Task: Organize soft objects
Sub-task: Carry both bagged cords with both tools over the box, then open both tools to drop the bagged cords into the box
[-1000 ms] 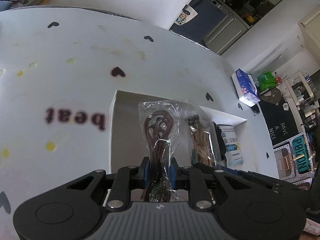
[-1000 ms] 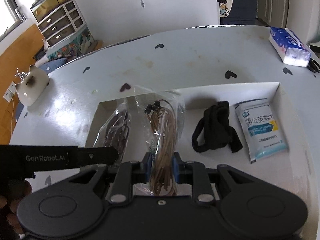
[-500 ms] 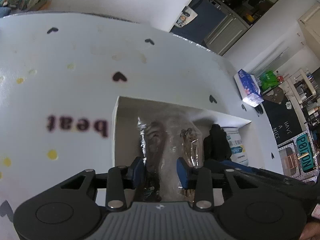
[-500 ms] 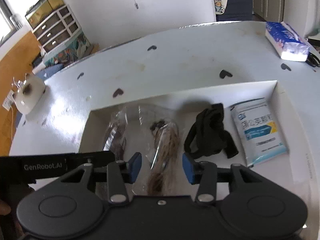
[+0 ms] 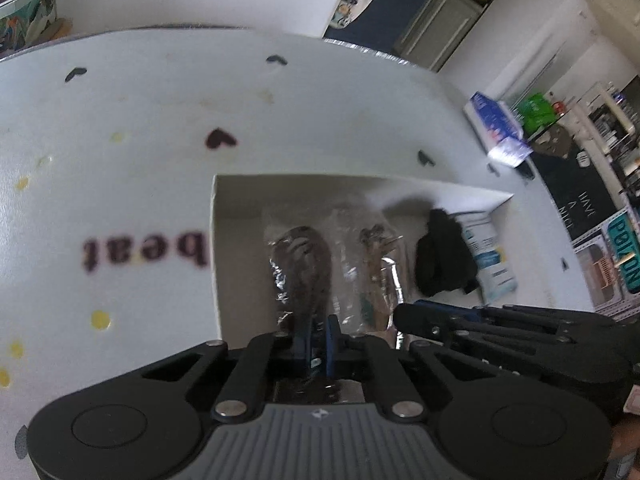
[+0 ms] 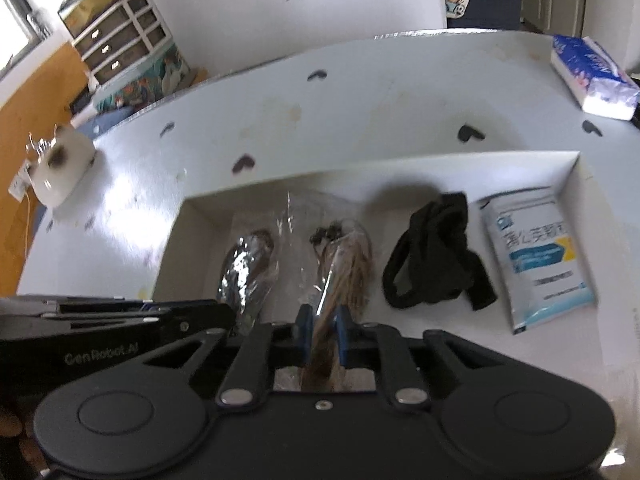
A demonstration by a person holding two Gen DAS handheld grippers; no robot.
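A clear bag of dark brown cord [image 5: 306, 264] lies in the white box [image 5: 224, 216], and my left gripper [image 5: 321, 334] is shut on its near end. Next to it on the right lies a clear bag of tan cord [image 6: 346, 264], whose near end is pinched by my shut right gripper [image 6: 322, 330]. In the right wrist view the dark bag [image 6: 250, 256] runs down behind the left gripper's finger [image 6: 192, 318]. A black cloth [image 6: 436, 248] and a white-and-blue sachet [image 6: 536, 256] lie further right in the same box [image 6: 400, 164].
The box sits on a white table with heart prints and the word "beat" [image 5: 144, 248]. A blue tissue pack [image 6: 592, 76] lies at the table's far right. A white ornament [image 6: 60, 168] stands at the far left. A hand [image 6: 12, 432] shows at the lower left.
Both bags were held upright, then both grippers opened and the bags sank flat into the box. Both pairs of jaws have closed again on the bags' near ends.
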